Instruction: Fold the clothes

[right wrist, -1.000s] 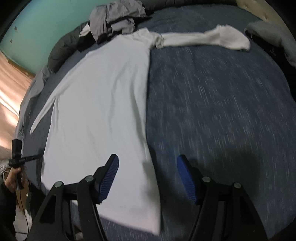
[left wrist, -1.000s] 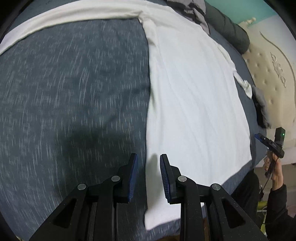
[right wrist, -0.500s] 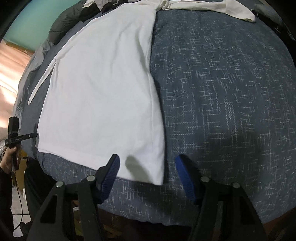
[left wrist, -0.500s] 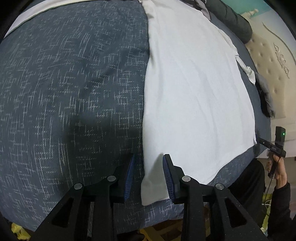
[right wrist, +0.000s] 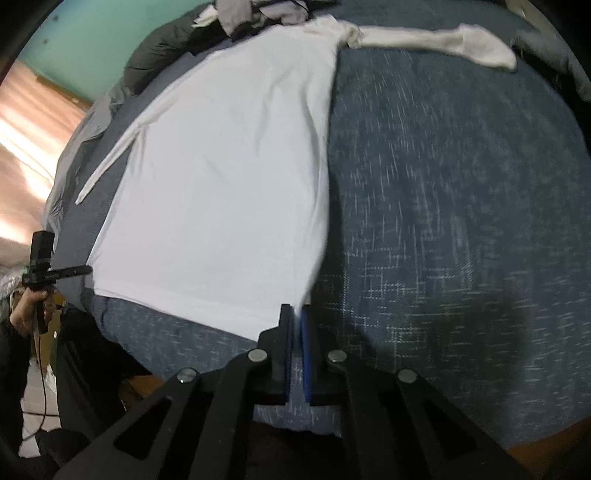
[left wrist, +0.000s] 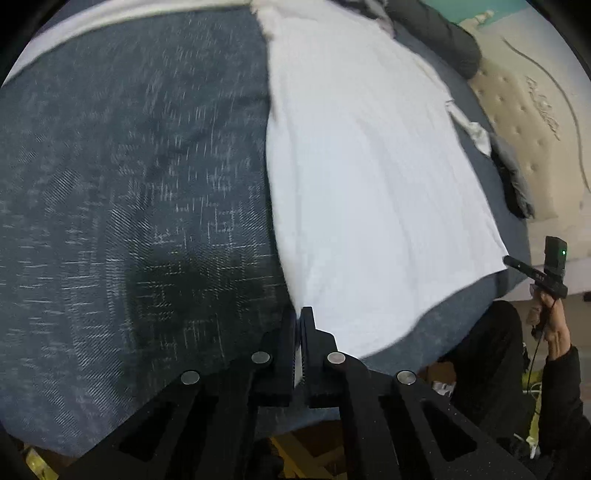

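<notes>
Where the bed [left wrist: 129,184] drops away, each hand-held gripper [left wrist: 298,325] [right wrist: 296,321] clenched on the white shirt's [left wrist: 369,184] hem corner.

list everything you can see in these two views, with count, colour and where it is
white shirt: 1, white, spread flat on the bed, one sleeve stretched out at the far end
bedspread: 1, dark blue with pale flecks, covers the bed
grey clothes: a heap, grey, far end of the bed past the shirt
dark bolster: 1, dark, along the far end
headboard: 1, cream, tufted, beside the bed
left gripper: 1, black, shut on one bottom corner of the white shirt
right gripper: 1, black with blue pads, shut on the other bottom corner
</notes>
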A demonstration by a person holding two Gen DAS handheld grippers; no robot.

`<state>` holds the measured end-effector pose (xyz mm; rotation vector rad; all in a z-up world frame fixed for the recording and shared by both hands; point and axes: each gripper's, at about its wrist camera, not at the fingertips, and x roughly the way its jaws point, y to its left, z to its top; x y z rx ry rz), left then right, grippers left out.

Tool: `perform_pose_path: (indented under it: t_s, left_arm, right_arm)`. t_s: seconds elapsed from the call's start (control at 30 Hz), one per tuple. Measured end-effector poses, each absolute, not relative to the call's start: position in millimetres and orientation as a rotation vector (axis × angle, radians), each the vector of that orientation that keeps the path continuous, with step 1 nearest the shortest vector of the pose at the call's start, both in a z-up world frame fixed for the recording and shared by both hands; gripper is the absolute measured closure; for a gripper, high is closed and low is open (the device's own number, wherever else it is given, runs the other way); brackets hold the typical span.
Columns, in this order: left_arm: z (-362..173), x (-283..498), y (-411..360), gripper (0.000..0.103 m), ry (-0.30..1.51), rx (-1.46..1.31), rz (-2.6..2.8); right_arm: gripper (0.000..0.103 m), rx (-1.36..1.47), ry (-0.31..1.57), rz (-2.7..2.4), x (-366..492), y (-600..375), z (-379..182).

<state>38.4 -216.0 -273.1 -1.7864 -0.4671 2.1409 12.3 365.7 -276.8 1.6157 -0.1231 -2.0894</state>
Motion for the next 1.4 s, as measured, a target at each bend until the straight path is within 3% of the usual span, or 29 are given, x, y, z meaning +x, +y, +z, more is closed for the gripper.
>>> perform_pose_path:
  t_s: [0.23, 0.57, 0.93, 1.03, 1.1, 1.13, 1.27, 1.4]
  left_arm:
    - [-238, 58, -220, 0.101, -0.434, -1.74, 2.162]
    - [-298, 53, -242, 0.101, -0.529, -1.86, 2.127]
    - [-304, 37, -214, 0.099, -0.495, -1.928, 2.133]
    - [-287, 34, -213, 0.091, -0.467, -1.913, 2.176]
    - [-273, 30, -212, 0.08, -0.437, -1.88, 2.212]
    - [-266, 26, -211, 0.076, -0.437, -1.858, 2.226]
    - [-246, 1, -197, 0.075, -0.391, -1.777, 2.294]
    - [-245, -27, -201, 0.075, -0.416, -1.707, 2.343]
  right_arm:
    - [0.1, 1.556, -0.079, -2.081, 29, 366, -255]
    - [0.1, 1.649, -0.055, -2.037, 35, 366, -292]
    - [0.096, 1.655, -0.155, -2.047, 35, 372, -292]
    - [0.084, 1.609, -0.198, -2.087, 29, 381, -270]
    - [0.055, 1.575, -0.215, -2.126, 21, 390, -255]
    - [0.053, 1.554, -0.223, -2.157, 14, 397, -246]
    - [0.052, 1.49, -0.293, -2.28, -28, 426, -223]
    - [0.045, 1.454, -0.341, -2.39, -72, 441, -218]
